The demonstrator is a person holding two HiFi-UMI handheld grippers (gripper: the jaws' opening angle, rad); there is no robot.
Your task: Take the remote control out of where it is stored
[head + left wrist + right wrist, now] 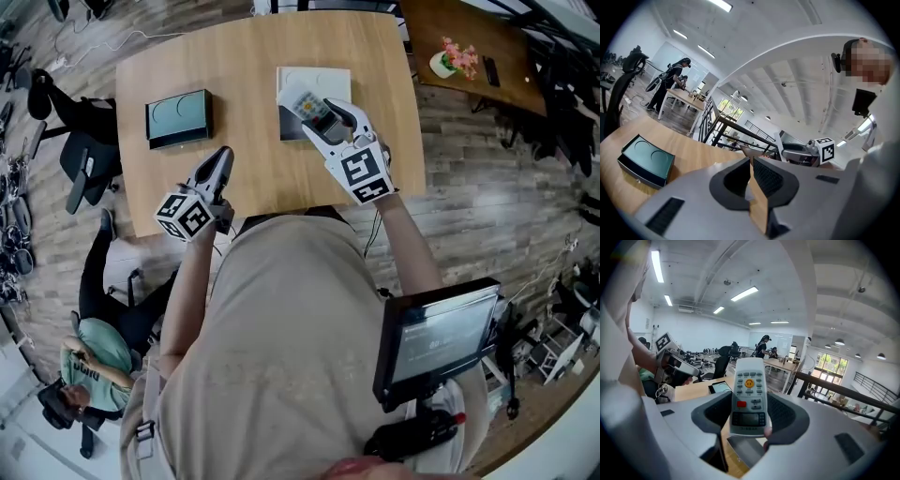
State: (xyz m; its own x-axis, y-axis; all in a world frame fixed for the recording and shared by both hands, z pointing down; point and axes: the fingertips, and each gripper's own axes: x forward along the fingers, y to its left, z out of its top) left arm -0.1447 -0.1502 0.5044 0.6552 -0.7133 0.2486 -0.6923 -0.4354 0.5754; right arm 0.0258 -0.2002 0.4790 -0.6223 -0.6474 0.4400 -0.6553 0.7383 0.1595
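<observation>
My right gripper (325, 114) is shut on a white remote control (310, 106), held in the air over the open white storage box (334, 79) at the table's far middle. In the right gripper view the remote (749, 397) stands upright between the pads of the right gripper (749, 420), buttons and screen facing the camera, with the box's grey inside (746, 452) below. My left gripper (221, 161) hovers over the table's near edge, shut with nothing in it; in its own view the left gripper (751, 177) has its jaws pressed together.
A dark green box (178, 119) lies on the wooden table (244, 66) to the left, also seen as the dark green box (646, 161). Office chairs (86, 150) and a seated person (89, 361) are left of the table. A screen (439, 337) hangs at my right side.
</observation>
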